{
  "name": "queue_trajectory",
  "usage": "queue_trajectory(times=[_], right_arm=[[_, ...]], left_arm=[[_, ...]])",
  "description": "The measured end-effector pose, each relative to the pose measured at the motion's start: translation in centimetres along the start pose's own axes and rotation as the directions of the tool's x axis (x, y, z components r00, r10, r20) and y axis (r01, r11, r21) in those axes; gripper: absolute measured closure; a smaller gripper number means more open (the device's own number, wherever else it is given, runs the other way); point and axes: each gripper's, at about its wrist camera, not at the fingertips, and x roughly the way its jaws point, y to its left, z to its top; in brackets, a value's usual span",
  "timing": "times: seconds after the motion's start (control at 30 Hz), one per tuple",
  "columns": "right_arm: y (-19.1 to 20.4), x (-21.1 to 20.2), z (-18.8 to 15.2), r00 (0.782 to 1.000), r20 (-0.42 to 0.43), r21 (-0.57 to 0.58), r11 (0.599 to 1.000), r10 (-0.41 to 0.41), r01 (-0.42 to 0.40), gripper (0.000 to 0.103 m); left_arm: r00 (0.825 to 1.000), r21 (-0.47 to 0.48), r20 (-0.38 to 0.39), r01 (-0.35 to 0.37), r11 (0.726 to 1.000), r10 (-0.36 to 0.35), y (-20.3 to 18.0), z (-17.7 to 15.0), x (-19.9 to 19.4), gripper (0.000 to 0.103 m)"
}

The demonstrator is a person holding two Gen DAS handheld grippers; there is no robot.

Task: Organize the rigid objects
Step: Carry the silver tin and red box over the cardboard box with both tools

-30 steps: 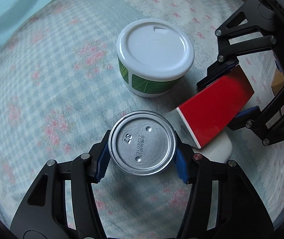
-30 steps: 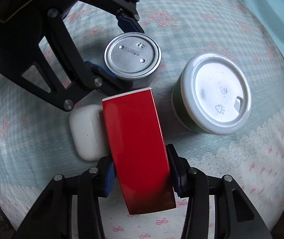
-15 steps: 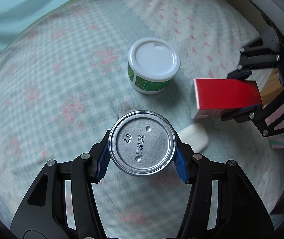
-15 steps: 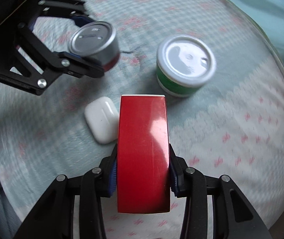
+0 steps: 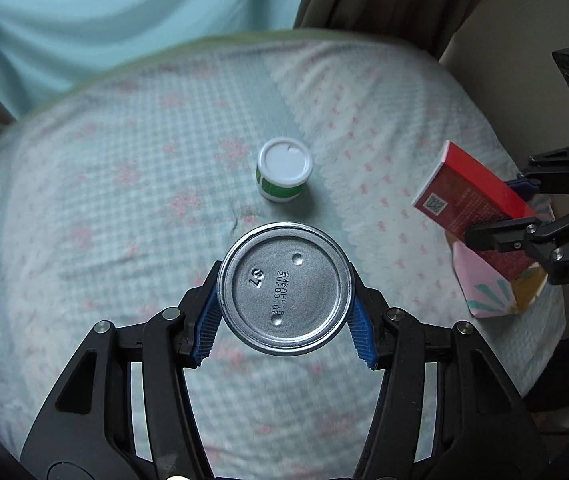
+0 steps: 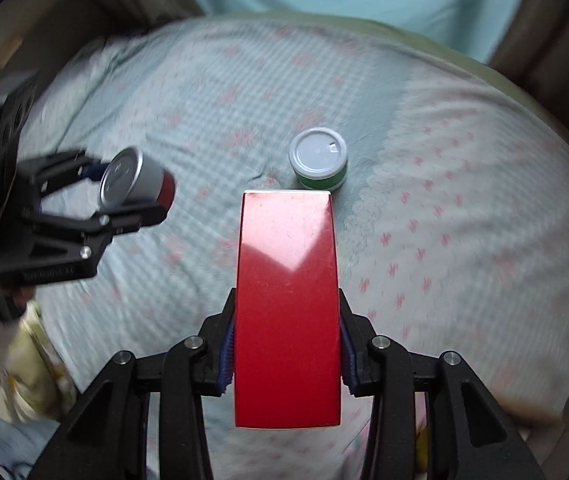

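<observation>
Over soft checked bedding [image 5: 124, 208], left gripper [image 5: 286, 320] squeezing round tin [image 5: 286, 288] mid-frame, right gripper [image 6: 286, 354] pinching red box [image 6: 286, 300] (stiff, smooth, likely light), best held by flat sides.

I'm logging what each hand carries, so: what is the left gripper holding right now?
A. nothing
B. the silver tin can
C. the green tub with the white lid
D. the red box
B: the left gripper has its blue pads closed on the silver tin can, while the red box is in the right gripper and the green tub stands on the bedspread.
</observation>
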Motion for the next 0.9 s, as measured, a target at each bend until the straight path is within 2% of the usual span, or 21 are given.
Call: queue_trajectory(times=[0.17, 0.43, 0.73, 0.9], right_arm=[[1.6, -4.5, -3.6, 0.998, 0.034, 0.155, 0.987, -0.044, 0.038, 0.065], [1.4, -10.1, -9.0, 0.991, 0.078, 0.275, 0.958, -0.105, 0.08, 0.065], [-4.1, -15.6, -14.9, 0.979, 0.148, 0.331, 0.94, -0.137, 0.082, 0.065], [-9.9, -18.0, -18.1, 0.976, 0.171, 0.343, 0.936, -0.138, 0.072, 0.065]], left_arm=[[0.999, -0.018, 0.036, 0.005, 1.0, -0.004, -2.5, -1.8, -4.9, 0.051], [0.996, 0.001, 0.086, 0.036, 0.999, -0.036, -8.3, -3.4, -10.4, 0.051], [0.992, 0.016, 0.121, 0.038, 0.999, -0.04, -17.2, -1.1, -12.2, 0.051], [0.994, -0.037, 0.105, 0.023, 0.999, -0.019, -23.1, -0.4, -11.0, 0.051]])
